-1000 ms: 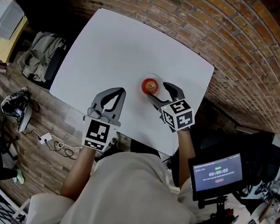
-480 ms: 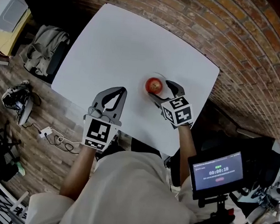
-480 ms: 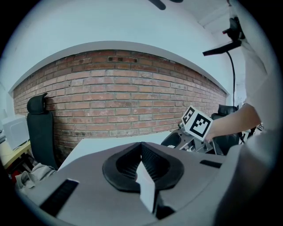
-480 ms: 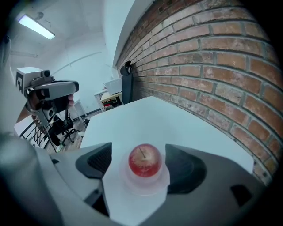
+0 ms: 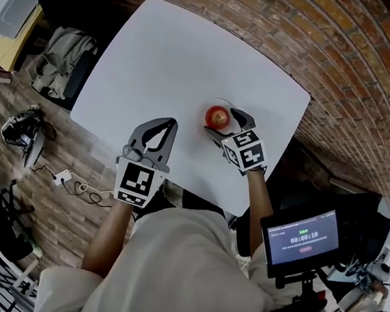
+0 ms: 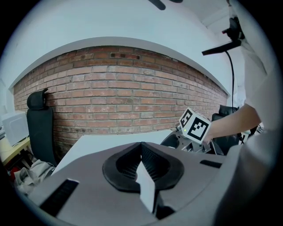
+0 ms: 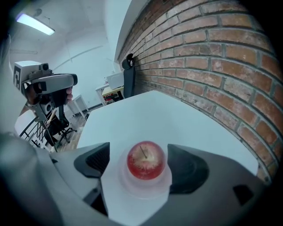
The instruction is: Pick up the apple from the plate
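A red apple (image 5: 217, 116) stands upright on a small white plate (image 5: 211, 105) near the right edge of the white table (image 5: 184, 55). My right gripper (image 5: 225, 125) reaches down over it, open, its jaws having just been opening. In the right gripper view the apple (image 7: 146, 160) sits on the plate (image 7: 146, 187) between the two dark pads (image 7: 95, 161), with a gap on each side. My left gripper (image 5: 165, 125) hovers over the table's near edge, left of the apple, its jaws shut with nothing in them (image 6: 141, 145).
A brick wall (image 7: 212, 66) runs close behind the table's far side. A black chair (image 6: 39, 128) stands at the table's left end, with clothes (image 5: 62, 70) heaped beside it. A screen on a stand (image 5: 301, 241) is at my right.
The right gripper has come down and forward, so the apple now lies between its jaws, which stand wider than before. The left gripper has stayed where it was.
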